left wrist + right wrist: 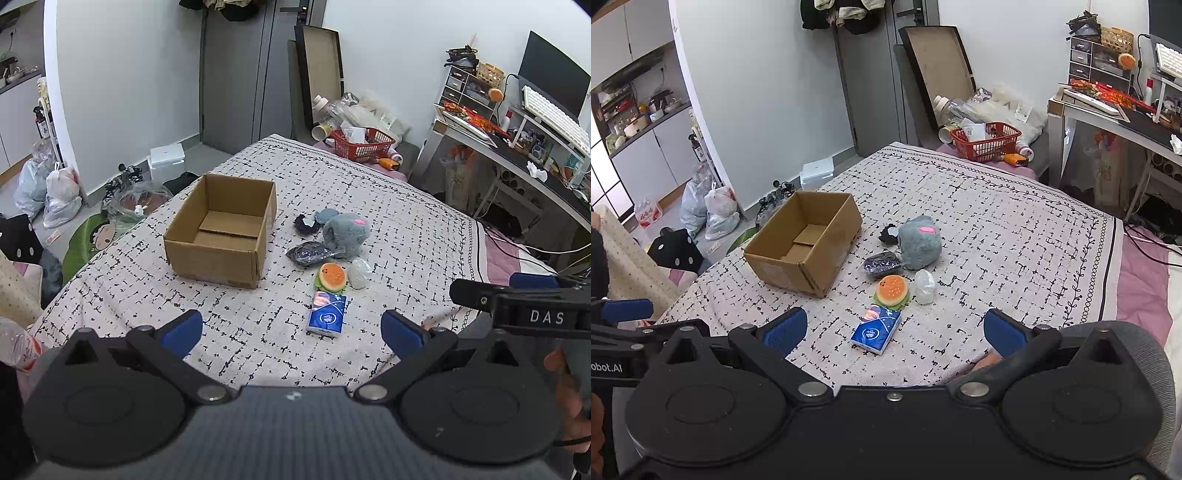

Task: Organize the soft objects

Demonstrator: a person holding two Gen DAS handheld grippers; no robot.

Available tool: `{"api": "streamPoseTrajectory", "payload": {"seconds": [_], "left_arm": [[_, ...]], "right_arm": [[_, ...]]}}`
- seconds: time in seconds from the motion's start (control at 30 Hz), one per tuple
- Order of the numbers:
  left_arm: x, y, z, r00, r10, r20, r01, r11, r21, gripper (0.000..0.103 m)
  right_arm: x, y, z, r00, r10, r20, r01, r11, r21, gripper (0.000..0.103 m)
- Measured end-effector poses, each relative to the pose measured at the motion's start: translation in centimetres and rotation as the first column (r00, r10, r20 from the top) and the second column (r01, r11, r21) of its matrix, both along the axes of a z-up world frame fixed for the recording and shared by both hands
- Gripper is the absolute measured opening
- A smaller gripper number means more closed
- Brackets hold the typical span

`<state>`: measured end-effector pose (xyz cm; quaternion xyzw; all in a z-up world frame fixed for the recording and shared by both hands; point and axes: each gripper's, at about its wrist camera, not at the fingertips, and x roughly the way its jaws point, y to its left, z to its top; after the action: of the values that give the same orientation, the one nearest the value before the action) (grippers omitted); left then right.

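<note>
An open, empty cardboard box [221, 230] [805, 242] stands on the patterned bedspread [388, 229]. To its right lie a grey plush toy [345, 232] [919, 242], a black scrunchie [306, 224] [887, 233], a dark bagged item [308, 254] [882, 264], a squishy burger [332, 277] [892, 290], a small white soft bag [360, 272] [925, 281] and a blue tissue pack [327, 313] [876, 328]. My left gripper [291, 328] and right gripper [895, 330] are both open and empty, held above the bed's near edge, short of the tissue pack.
A red basket [364, 144] [986, 140] sits at the bed's far end. A desk [517, 147] with a keyboard and monitor stands on the right. Plastic bags [55, 192] and clutter lie on the floor at the left.
</note>
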<state>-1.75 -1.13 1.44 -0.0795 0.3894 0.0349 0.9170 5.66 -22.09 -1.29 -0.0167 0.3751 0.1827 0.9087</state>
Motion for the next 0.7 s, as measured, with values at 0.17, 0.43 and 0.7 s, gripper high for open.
{"api": "streamPoseTrajectory", "payload": {"seconds": [0.17, 0.43, 0.7], "left_arm": [[0.07, 0.05, -0.06, 1.0, 0.005, -0.005, -0.005, 1.0, 0.002, 0.102], [0.22, -0.1, -0.3, 1.0, -0.002, -0.01, 0.002, 1.0, 0.008, 0.102], [0.35, -0.11, -0.48, 1.0, -0.002, -0.012, 0.002, 1.0, 0.006, 0.102]], "right_arm": [[0.04, -0.03, -0.16, 1.0, 0.002, -0.002, -0.002, 1.0, 0.0, 0.103], [-0.01, -0.12, -0.33, 1.0, -0.003, 0.0, 0.003, 1.0, 0.002, 0.103], [0.06, -0.08, -0.55, 1.0, -0.001, -0.003, 0.001, 1.0, 0.002, 0.103]]}}
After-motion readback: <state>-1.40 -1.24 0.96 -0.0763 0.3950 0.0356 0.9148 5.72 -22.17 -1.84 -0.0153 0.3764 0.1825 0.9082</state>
